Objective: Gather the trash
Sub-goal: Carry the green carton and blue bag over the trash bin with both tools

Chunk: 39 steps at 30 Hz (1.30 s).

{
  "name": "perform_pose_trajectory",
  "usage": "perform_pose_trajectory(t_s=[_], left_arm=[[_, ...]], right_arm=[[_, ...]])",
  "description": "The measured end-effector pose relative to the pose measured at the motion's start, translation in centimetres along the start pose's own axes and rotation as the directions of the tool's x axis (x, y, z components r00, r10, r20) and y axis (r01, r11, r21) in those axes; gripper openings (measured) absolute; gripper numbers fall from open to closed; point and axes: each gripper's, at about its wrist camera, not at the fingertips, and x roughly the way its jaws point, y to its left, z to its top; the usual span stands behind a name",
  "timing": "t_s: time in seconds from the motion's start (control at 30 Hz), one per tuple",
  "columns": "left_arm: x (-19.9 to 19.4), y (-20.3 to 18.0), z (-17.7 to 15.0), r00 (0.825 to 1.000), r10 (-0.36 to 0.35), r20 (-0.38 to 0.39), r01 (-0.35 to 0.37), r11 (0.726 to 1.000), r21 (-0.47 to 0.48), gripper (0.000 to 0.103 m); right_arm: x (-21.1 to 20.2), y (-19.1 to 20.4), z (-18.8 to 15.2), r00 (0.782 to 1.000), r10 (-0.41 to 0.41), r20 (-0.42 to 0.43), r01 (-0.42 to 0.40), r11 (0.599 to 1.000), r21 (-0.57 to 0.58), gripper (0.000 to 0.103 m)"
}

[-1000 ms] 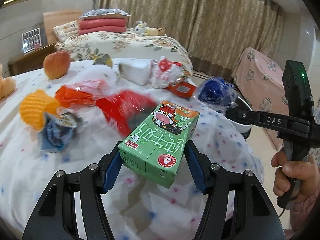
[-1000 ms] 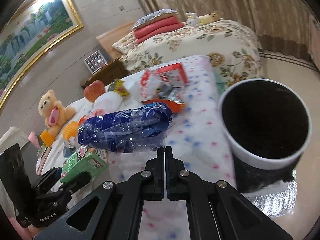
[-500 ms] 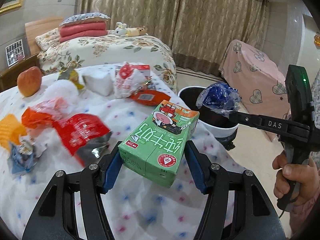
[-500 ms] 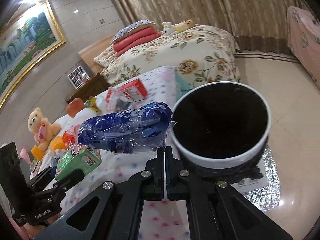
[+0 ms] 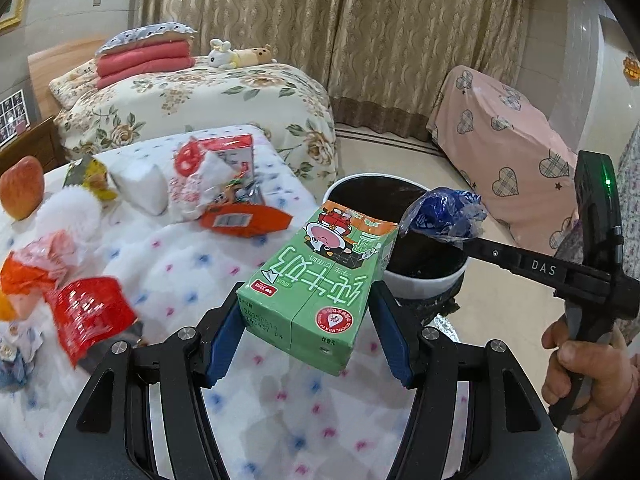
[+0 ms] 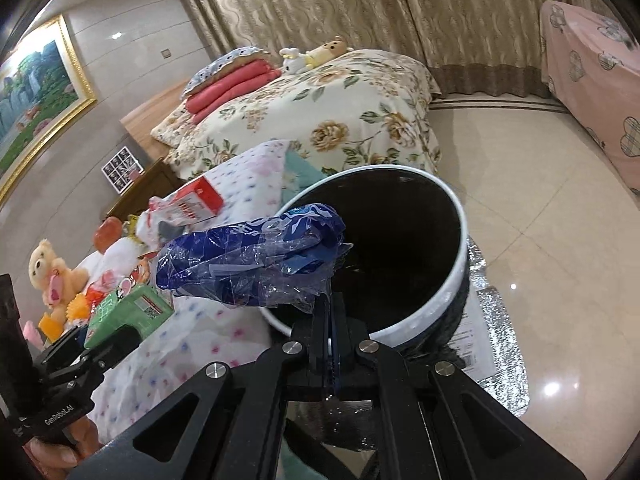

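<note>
My left hand-held gripper [image 5: 308,320] is clamped on the green milk carton [image 5: 320,288] above the bed, right hand-held gripper [image 6: 330,300] pinching the blue wrapper [image 6: 256,258] over the trash bin's [image 6: 448,296] rim.

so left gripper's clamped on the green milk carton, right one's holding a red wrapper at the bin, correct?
Not quite. The left gripper does clamp the green milk carton, but the right gripper holds a blue plastic wrapper, not a red one, at the rim of the bin. The right wrist view shows it.
</note>
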Motion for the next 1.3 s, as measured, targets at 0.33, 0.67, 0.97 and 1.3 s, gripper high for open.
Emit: perform_pose_trajectory(t_s=[0.33, 0.67, 0.97, 1.3], left_arm=[[2.6, -1.3, 2.0, 1.000, -0.009, -0.027, 0.010, 1.000, 0.029, 0.061], [4.7, -2.3, 3.3, 0.999, -0.015, -0.042, 0.017, 0.999, 0.040, 0.061], [6.0, -2.8, 4.3, 0.998, -0.012, -0.058, 0.015, 0.999, 0.047, 0.061], [7.5, -3.6, 4.9, 0.996, -0.009, -0.085, 0.015, 0.998, 0.068, 0.061]], right_arm=[[0.9, -2.0, 0.8, 0.999, -0.038, -0.016, 0.038, 0.999, 0.017, 0.001], [1.6, -3.5, 1.7, 0.997, -0.066, -0.027, 0.066, 0.997, 0.027, 0.001], [2.2, -4.3, 2.3, 0.996, -0.076, -0.041, 0.077, 0.997, 0.027, 0.001], [2.8, -4.4, 3.1, 0.994, -0.091, -0.054, 0.092, 0.996, 0.011, 0.001]])
